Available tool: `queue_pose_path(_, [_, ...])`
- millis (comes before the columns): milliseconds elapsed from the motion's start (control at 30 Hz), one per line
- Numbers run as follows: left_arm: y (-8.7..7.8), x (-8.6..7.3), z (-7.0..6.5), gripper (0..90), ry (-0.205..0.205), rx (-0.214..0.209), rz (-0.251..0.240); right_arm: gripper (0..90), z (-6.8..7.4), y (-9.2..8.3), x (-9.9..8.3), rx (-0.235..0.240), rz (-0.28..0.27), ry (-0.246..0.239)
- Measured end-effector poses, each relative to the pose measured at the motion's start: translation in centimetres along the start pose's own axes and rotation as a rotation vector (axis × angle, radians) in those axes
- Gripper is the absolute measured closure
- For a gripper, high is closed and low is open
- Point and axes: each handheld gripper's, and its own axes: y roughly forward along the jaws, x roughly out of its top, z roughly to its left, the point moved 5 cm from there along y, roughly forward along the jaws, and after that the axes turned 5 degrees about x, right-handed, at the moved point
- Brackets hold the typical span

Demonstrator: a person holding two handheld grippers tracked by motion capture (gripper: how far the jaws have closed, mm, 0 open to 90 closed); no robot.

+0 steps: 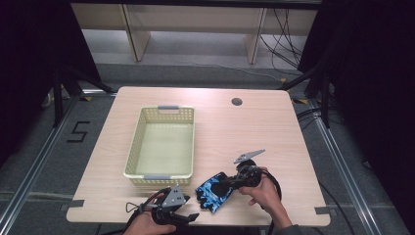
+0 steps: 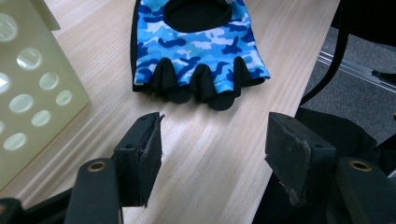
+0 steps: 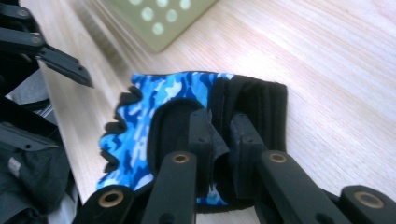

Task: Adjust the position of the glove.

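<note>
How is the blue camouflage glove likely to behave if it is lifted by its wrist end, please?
The glove is thin fabric lying flat on the table, so it would probably sag and dangle rather than hold its shape. It looks light for its size. The right gripper pinches a fold near the black cuff, which suggests that the cloth bunches easily and is not slippery.

one fingerless glove (image 1: 214, 191) in blue camouflage print with black trim lies on the one wooden worktop (image 1: 274, 132), at about five o'clock from the one pale yellow perforated basket (image 1: 161, 147), which carries two grey handles, one on its far rim and one on its near rim. two hand-held grippers are counted: the left gripper (image 1: 188, 217) at six o'clock of the basket and the right gripper (image 1: 226, 182) on the glove, each with two black jaws. one round hole (image 1: 237, 102) sits in the worktop at twelve o'clock from the glove.
</note>
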Motion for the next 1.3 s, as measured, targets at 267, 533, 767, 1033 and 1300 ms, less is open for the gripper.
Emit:
queue_pose_path(267, [0.0,-0.2,0.3,35.8,0.032,0.01,0.017,73.7,-0.5,-0.1,-0.5,-0.032,-0.006,0.032])
queue_pose_path(533, [0.1,-0.1,0.1,35.5,-0.011,-0.001,0.003,60.3,-0.8,-2.2,0.1,-0.062,-0.107,0.054])
queue_pose_path(767, [0.0,-0.1,0.3,35.3,0.033,0.001,0.013,60.1,-2.2,-2.6,-0.2,-0.102,-0.103,0.095])
queue_pose_path(1033, [0.6,0.1,0.1,35.0,0.024,0.012,0.023,59.7,-2.8,-1.4,-0.5,-0.077,-0.071,0.111])
queue_pose_path(1300, [2.5,0.8,-0.2,39.2,0.064,0.036,0.029,59.5,-2.6,-1.1,-0.9,-0.059,-0.063,0.131])
